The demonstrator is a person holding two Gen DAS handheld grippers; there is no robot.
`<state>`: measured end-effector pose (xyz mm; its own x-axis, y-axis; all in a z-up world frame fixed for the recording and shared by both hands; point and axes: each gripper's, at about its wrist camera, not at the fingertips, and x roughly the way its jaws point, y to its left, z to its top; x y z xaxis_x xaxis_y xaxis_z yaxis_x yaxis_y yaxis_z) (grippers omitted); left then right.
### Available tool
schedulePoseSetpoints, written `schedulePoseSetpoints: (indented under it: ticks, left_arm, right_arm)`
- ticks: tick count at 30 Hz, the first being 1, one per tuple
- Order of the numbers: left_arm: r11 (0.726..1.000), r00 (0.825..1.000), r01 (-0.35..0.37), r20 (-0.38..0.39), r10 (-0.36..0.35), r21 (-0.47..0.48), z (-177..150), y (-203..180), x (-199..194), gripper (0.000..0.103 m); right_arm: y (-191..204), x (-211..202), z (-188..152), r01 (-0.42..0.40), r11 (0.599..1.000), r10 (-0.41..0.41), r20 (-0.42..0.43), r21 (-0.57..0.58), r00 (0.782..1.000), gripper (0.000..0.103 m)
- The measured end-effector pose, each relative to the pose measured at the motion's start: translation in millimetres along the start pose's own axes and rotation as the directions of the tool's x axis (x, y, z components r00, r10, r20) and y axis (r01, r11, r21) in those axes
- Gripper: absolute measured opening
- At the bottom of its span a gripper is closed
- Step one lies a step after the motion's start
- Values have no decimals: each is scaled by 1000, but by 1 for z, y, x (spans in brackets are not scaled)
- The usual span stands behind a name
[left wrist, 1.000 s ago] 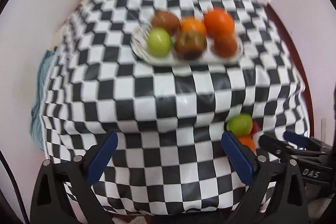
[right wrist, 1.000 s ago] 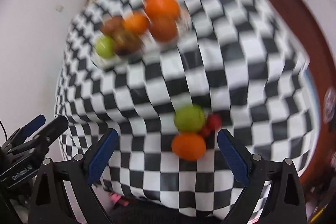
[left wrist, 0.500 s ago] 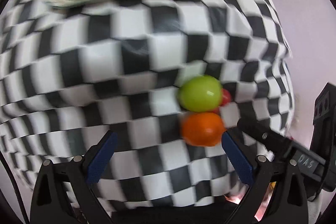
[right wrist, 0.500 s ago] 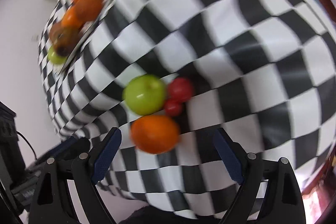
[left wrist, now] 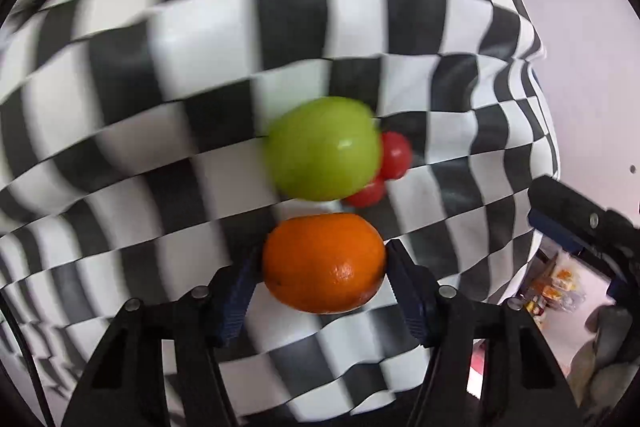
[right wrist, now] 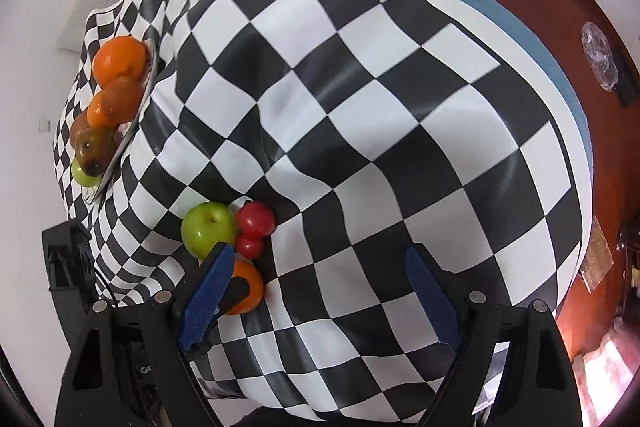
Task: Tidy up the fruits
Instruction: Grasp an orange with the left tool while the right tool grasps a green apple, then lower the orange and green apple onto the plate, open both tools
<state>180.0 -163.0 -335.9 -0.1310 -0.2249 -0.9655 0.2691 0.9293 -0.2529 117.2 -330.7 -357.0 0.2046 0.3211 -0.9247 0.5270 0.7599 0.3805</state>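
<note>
Presently the left gripper (left wrist: pixel 324 269) has its jaws closed partway around a single orange (left wrist: pixel 324 262), having just been closing; both blue pads sit against the fruit's flanks, one on each side, so the orange is gripped where it lies on the checkered cloth (left wrist: pixel 168 75) that covers the tabletop. Right gripper (right wrist: pixel 320 291): jaws wide apart, nothing between them but bare cloth; they have narrowed only slightly. Its left pad stands just in front of the gripped orange and the near edge of the green apple in the right wrist view, and contact with either cannot be told. Loose fruit near the front edge of the tabletop, counted: one orange (held), one green apple (left wrist: pixel 323 149) just beyond it, two small red fruits (left wrist: pixel 394 155) tucked against the apple's right side, the smaller one nearer the orange. The apple and the red fruits touch one another; a narrow gap shows between apple and orange in the left wrist view. Plate (right wrist: pixel 132 131) at the far left of the tabletop, well apart from the loose group, carries a pile: one large orange (right wrist: pixel 119 60), two or three orange-brown fruits, one dark brown fruit, one green apple at the near end; the exact count is uncertain because they overlap. Left wrist view is motion-blurred except at the held orange.
</note>
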Motion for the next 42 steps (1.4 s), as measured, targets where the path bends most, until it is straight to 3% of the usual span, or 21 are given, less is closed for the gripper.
schedulePoseSetpoints:
  ticks: [7,12,15,18,28,31,33,36,42]
  left_arm:
    - [990,991,-106,76,113,-90,-22,64,-48,61]
    - [974,995,-64,64,80,-216,-35,102,-40,61]
    - [967,996,-54,60,71,-251,-39,108,-32,61]
    - [962,997,-43,53,60,-268,-44,116,-22,61]
    - [953,998,-24,55,42,-302,-58,139,-5,61]
    - [953,998,-26,50,43,-301,-44,147,-12,61]
    - [953,998,-27,48,43,-302,-46,137,-15,61]
    - [953,998,-28,47,44,-301,-45,136,-16,61]
    - [955,997,-40,52,58,-294,-44,131,-20,61]
  right_arm:
    - [55,20,-1,-70,986,62,-56,-148,996,90]
    - [101,50,3,-70,964,51,-79,-257,996,87]
    - [122,71,7,-39,947,7,-99,-320,995,75]
    - [138,88,9,5,928,-49,-109,-374,993,70]
    - [166,111,4,72,879,-138,-108,-472,984,70]
    - [170,121,3,85,867,-166,-124,-490,978,70]
    - [170,134,-2,79,872,-174,-157,-483,972,69]
    - [173,133,-7,97,858,-177,-114,-504,978,65]
    - [180,135,-16,91,839,-176,-108,-537,978,64]
